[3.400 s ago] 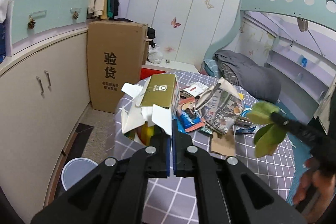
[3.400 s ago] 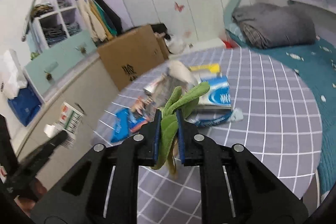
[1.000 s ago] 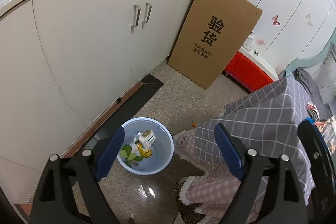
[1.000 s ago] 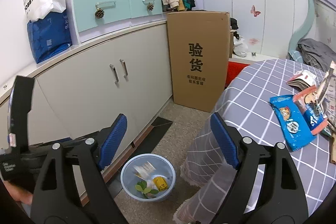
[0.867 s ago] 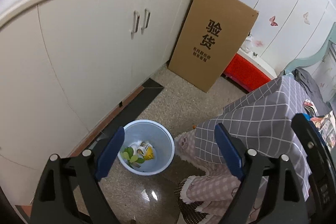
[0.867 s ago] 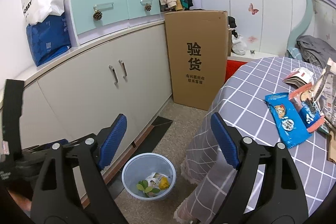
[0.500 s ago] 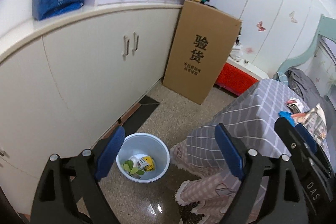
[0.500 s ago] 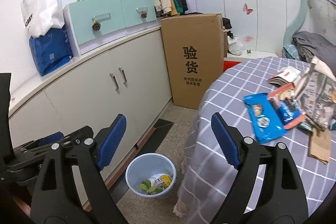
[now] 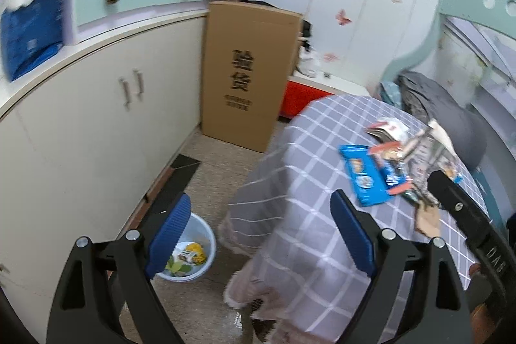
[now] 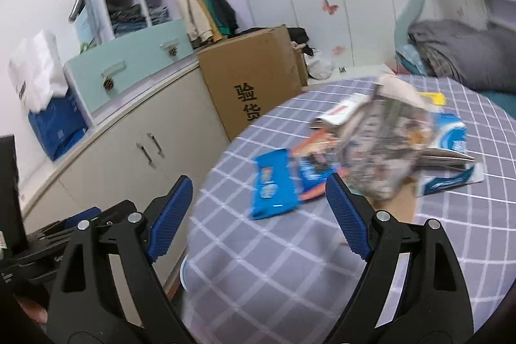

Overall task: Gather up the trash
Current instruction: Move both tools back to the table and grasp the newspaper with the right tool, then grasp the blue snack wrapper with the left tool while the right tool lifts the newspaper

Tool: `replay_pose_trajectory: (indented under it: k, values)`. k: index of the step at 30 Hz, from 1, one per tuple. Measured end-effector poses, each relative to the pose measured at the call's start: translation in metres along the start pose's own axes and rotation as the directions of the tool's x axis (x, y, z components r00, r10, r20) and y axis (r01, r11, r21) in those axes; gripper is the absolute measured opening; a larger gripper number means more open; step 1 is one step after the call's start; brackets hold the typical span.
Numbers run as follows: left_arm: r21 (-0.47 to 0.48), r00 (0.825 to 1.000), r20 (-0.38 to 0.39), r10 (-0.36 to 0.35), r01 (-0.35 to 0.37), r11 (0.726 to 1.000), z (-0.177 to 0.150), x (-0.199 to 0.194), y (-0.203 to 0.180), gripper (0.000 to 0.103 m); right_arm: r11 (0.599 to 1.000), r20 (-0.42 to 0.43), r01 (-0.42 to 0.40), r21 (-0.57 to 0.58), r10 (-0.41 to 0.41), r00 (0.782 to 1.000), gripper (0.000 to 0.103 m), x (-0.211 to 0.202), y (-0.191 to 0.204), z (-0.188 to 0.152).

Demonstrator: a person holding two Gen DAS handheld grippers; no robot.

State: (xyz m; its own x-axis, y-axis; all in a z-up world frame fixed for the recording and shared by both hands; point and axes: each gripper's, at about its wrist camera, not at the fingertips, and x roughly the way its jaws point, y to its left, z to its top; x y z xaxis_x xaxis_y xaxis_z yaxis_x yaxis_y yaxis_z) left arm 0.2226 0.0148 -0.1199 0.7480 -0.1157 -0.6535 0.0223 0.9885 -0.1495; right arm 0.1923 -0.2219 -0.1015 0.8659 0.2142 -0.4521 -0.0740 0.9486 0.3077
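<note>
The right gripper, black with ribbed blue pads, stands with its jaws wide apart and nothing between them, above the edge of a round table under a grey cloth with a white grid. On the cloth lie a flat blue snack packet, a crumpled printed wrapper heap, blurred, and a blue-and-white flat carton beside it. Behind the table stands a tall brown cardboard box with black characters against a cream cabinet with two metal handles. A pale turquoise drawer unit sits on the cabinet top. At the lower left, part of the black left gripper shows.
</note>
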Motion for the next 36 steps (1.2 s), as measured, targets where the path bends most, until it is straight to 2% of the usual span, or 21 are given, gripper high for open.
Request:
replay_pose_trajectory:
  k: [6, 8, 11, 13, 17, 19, 20, 21, 27, 29, 33, 35, 36]
  values:
    - [0.064, 0.997, -0.058, -0.051, 0.055, 0.996, 0.003, 0.023, -0.048, 0.086, 0.982, -0.023, 0.069, 0.176, -0.066, 0.998, 0.083, -0.005, -0.083, 0.015]
    - [0.078, 0.995, -0.083, -0.055, 0.062, 0.995, 0.004, 0.033, -0.06, 0.086, 0.974, -0.043, 0.099, 0.204, -0.092, 0.995, 0.083, 0.001, -0.103, 0.019]
    - [0.096, 0.991, -0.119, -0.058, 0.069, 0.993, 0.007, 0.047, -0.074, 0.086, 0.968, -0.071, 0.102, 0.229, -0.087, 0.994, 0.078, 0.012, -0.119, 0.022]
    - [0.103, 0.987, -0.144, -0.068, 0.084, 0.991, 0.009, 0.056, -0.083, 0.086, 0.968, -0.076, 0.105, 0.227, -0.09, 0.993, 0.078, 0.018, -0.122, 0.026]
    - [0.093, 0.98, -0.189, -0.063, 0.081, 0.992, 0.013, 0.075, -0.089, 0.086, 0.971, -0.09, 0.107, 0.215, -0.09, 0.992, 0.07, 0.032, -0.124, 0.034]
    - [0.082, 0.976, -0.207, -0.067, 0.086, 0.993, 0.016, 0.085, -0.093, 0.086, 0.969, -0.1, 0.101, 0.225, -0.08, 0.992, 0.05, 0.038, -0.128, 0.037]
    - [0.079, 0.974, -0.216, -0.07, 0.089, 0.993, 0.016, 0.09, -0.094, 0.086, 0.969, -0.108, 0.104, 0.225, -0.081, 0.991, 0.035, 0.041, -0.13, 0.039]
    - [0.076, 0.971, -0.228, -0.073, 0.092, 0.993, 0.018, 0.095, -0.096, 0.086, 0.969, -0.107, 0.109, 0.224, -0.086, 0.991, 0.026, 0.043, -0.13, 0.039]
    - [0.053, 0.96, -0.268, -0.084, 0.101, 0.993, 0.022, 0.12, -0.109, 0.086, 0.974, -0.049, 0.086, 0.208, -0.077, 0.996, 0.019, 0.037, -0.131, 0.034]
    - [0.078, 0.966, -0.255, -0.047, 0.069, 0.995, 0.024, 0.125, -0.115, 0.086, 0.978, -0.034, 0.085, 0.189, -0.081, 0.996, 0.019, 0.035, -0.127, 0.035]
    - [0.095, 0.969, -0.243, -0.036, 0.061, 0.994, 0.025, 0.13, -0.122, 0.086, 0.981, -0.016, 0.072, 0.177, -0.07, 0.997, 0.017, 0.032, -0.127, 0.036]
    - [0.094, 0.971, -0.238, -0.027, 0.051, 0.994, 0.026, 0.13, -0.121, 0.081, 0.98, -0.016, 0.067, 0.185, -0.066, 0.998, 0.017, 0.033, -0.129, 0.036]
    - [0.09, 0.973, -0.232, -0.021, 0.043, 0.995, 0.027, 0.129, -0.119, 0.067, 0.98, -0.014, 0.066, 0.187, -0.064, 0.998, 0.016, 0.032, -0.13, 0.036]
